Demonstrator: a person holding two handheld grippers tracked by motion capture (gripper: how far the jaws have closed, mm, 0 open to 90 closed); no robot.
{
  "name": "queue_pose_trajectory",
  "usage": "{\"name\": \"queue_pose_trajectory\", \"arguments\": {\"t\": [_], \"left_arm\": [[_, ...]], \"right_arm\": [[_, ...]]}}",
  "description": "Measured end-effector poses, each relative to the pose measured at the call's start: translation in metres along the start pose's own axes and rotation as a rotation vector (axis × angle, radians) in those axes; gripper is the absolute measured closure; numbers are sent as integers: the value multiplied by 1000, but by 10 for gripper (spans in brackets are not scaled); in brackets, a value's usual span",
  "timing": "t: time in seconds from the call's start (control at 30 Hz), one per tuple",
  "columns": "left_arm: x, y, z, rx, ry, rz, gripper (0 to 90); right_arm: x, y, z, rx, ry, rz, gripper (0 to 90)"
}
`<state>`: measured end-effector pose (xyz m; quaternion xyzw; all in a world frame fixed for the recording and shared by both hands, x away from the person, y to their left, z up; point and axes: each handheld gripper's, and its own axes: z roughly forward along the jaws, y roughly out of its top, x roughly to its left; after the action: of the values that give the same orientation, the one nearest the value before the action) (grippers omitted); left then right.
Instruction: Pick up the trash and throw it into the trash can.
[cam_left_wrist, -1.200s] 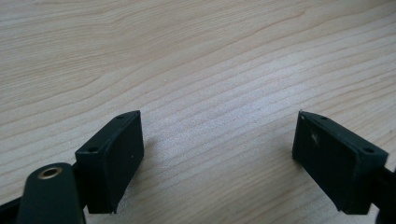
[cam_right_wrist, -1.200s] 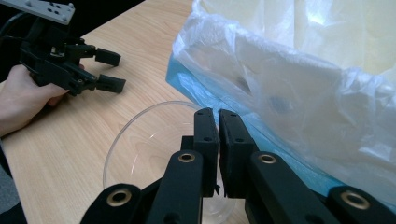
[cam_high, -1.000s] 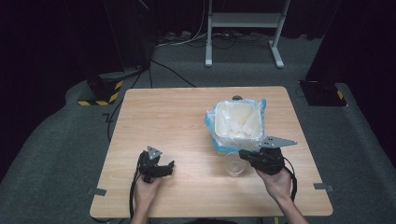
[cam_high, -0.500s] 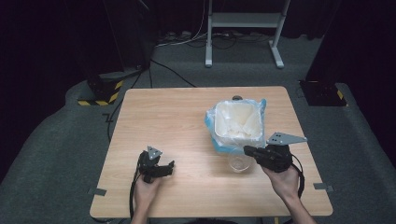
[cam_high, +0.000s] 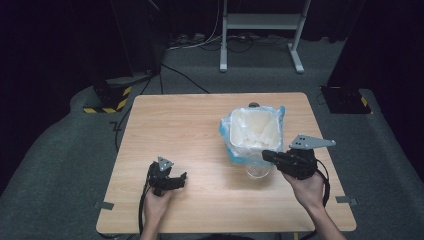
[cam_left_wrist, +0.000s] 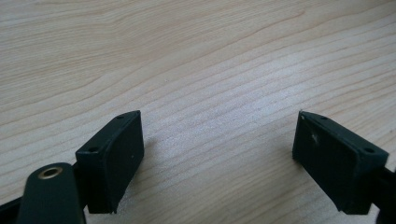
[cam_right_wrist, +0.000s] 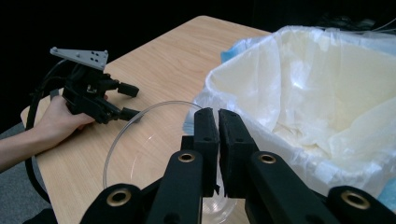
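Here, right gripper in high view lower right, jaws pinched narrow on rim of clear glass bowl; in right gripper view, pads meet over bowl rim at frame centre. Bowl sits just below and against white bin lined with pale bag over blue one, right of centre on wooden table. Left gripper lower left, on table, jaws spread wide, nothing between them; well apart from bowl.
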<state>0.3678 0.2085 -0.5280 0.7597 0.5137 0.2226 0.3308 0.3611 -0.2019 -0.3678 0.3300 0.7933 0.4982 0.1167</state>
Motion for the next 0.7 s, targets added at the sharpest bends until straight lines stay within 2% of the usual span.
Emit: {"name": "queue_pose_trajectory", "arguments": {"t": [0.23,0.7], "left_arm": [[0,0,0,0,0,0,164],[0,0,0,0,2,2,164]], "right_arm": [[0,9,-3,-13,4,-8,862],[-3,40,-10,-73,-10,-27,862]]}}
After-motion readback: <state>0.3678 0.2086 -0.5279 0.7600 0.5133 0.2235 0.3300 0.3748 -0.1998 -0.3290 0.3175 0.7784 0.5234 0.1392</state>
